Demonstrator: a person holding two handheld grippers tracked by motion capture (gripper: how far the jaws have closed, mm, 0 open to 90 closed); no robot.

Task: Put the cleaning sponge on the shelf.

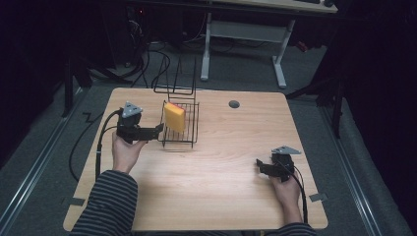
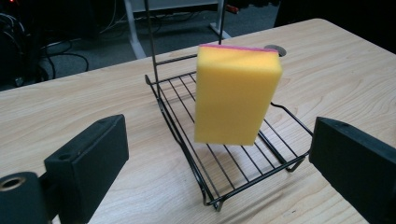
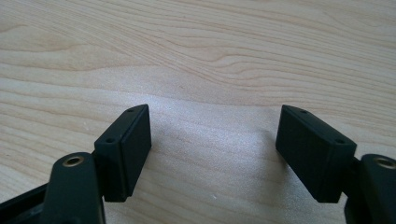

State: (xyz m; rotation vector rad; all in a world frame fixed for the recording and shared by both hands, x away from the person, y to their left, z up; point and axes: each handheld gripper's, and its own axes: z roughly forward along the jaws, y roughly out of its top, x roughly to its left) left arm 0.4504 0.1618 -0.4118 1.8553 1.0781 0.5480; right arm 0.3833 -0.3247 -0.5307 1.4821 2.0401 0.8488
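Note:
A yellow sponge (image 1: 174,117) with a pink back stands upright in a black wire rack (image 1: 191,129) on the wooden table. In the left gripper view the sponge (image 2: 236,93) leans on the rack's floor (image 2: 196,154), beyond my jaws. My left gripper (image 1: 158,130) is open just left of the rack, pointing at it, with nothing between its jaws (image 2: 219,163). My right gripper (image 1: 259,164) rests near the table's right front, open over bare wood (image 3: 214,154).
The table (image 1: 221,167) has a round grey grommet (image 1: 234,104) near its far edge. Behind the table stand a white desk frame (image 1: 280,69) and loose cables (image 1: 147,59) on the floor. A tall wire handle (image 1: 174,78) rises from the rack's back.

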